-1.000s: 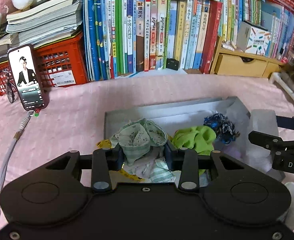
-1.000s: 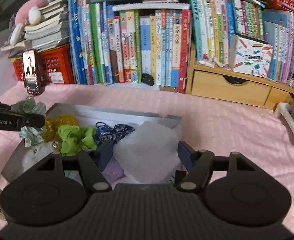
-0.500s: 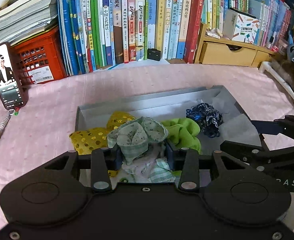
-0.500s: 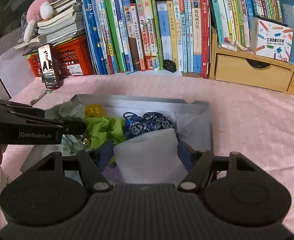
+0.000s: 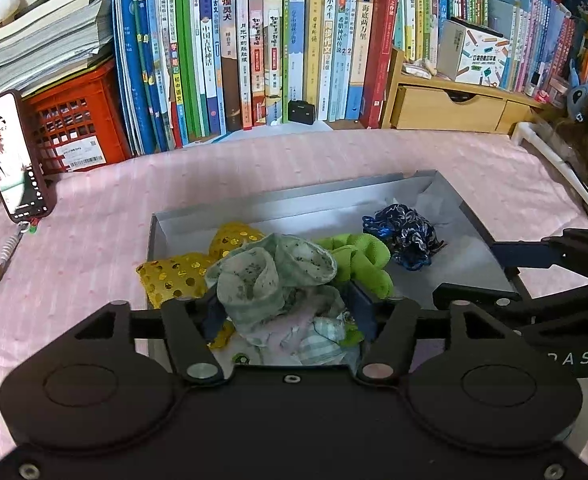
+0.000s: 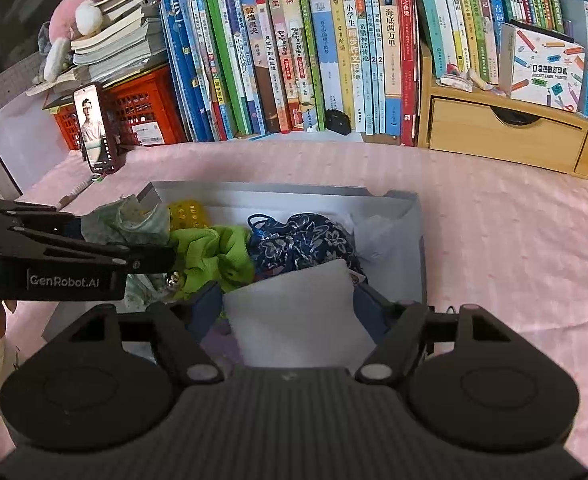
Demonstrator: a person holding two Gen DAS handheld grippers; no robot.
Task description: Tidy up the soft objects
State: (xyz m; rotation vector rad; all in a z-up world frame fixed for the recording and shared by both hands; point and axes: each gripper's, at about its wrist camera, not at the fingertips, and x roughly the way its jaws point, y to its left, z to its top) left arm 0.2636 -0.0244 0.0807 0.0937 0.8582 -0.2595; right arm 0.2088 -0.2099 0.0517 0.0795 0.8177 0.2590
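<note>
I see the grey box [image 5: 482,236] lying on the pink cloth [image 5: 93,240], its long side running left to right. Inside, my right gripper [image 6: 287,308] has just been widening around a white foam pad [image 6: 294,312], pads apart from it. My left gripper [image 5: 287,312] has just been loosening too; the pale green floral scrunchie [image 5: 269,272] bunches between its fingers, next to the lime [image 5: 358,256], gold [image 5: 173,276] and navy [image 5: 402,236] ones.

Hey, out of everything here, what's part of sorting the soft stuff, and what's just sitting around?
Part of the job:
- grey box
- pale green cloth
- lime scrunchie
- navy scrunchie
- gold sequin piece
- white foam pad

Just lying about:
- phone
- books
- red crate
- wooden drawers
</note>
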